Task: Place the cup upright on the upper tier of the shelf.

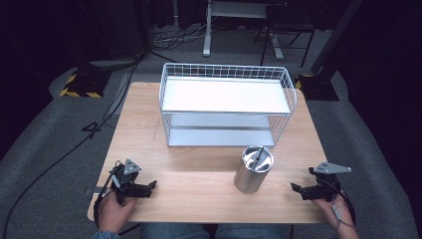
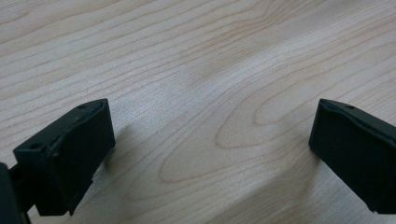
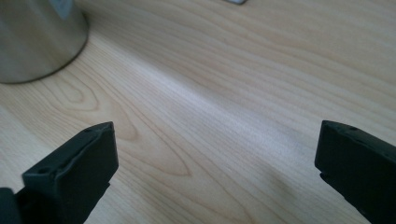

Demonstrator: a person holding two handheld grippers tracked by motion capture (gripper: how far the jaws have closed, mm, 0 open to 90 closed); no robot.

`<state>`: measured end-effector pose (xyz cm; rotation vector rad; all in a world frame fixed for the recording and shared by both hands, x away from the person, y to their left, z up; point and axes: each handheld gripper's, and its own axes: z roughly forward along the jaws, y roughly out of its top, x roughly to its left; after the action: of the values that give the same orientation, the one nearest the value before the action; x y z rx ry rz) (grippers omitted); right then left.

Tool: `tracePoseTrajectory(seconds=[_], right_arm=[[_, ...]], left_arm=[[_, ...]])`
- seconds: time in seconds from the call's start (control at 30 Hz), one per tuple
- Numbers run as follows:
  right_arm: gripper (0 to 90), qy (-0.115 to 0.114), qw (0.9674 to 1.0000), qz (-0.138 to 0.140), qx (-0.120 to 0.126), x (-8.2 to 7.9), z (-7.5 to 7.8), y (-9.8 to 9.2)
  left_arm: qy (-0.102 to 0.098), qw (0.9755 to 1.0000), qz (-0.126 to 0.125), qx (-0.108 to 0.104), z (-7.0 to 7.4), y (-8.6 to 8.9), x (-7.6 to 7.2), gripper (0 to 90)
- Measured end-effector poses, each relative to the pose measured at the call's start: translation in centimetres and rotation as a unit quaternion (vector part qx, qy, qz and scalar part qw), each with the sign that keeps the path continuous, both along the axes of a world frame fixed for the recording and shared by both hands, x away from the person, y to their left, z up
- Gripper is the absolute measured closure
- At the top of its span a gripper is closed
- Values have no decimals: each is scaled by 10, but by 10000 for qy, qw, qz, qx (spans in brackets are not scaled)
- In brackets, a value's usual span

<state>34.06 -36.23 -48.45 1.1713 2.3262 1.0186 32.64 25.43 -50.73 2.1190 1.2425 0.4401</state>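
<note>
Overhead view; gripper cameras near table (image 1: 199, 174)

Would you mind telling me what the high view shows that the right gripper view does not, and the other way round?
High view alone: the white wire rack at the back of the table, the canister's lid with its handle, the left gripper, and both hands. Right gripper view alone: a close look between the right gripper's jaws, wide apart over bare wood. Both share the metal canister and the wooden table.
</note>
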Motion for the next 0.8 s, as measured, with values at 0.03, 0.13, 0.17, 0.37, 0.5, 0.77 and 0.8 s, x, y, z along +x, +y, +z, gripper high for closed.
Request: tracePoseTrajectory(seconds=[0.03,0.13,0.17,0.37,0.5,0.77,0.8], right_arm=[[0,0,10000,0,0,0,0,0],[0,-97,9999,49,45,-2,14,1],[0,-118,9999,54,87,-2,17,1],[0,-276,9990,162,301,-6,34,6],[0,-396,9976,248,517,-11,41,9],[0,-613,9943,476,728,-18,57,19],[0,-631,9941,498,729,-18,59,20]], left_arm=[[0,10000,0,0,0,0,0,6],[-1,10000,0,2,0,0,0,6],[0,10000,2,-1,0,0,0,6],[3,10000,2,1,0,0,0,6],[3,10000,3,1,0,0,0,6],[-2,10000,0,3,0,0,0,6],[4,10000,1,-2,0,0,0,6]])
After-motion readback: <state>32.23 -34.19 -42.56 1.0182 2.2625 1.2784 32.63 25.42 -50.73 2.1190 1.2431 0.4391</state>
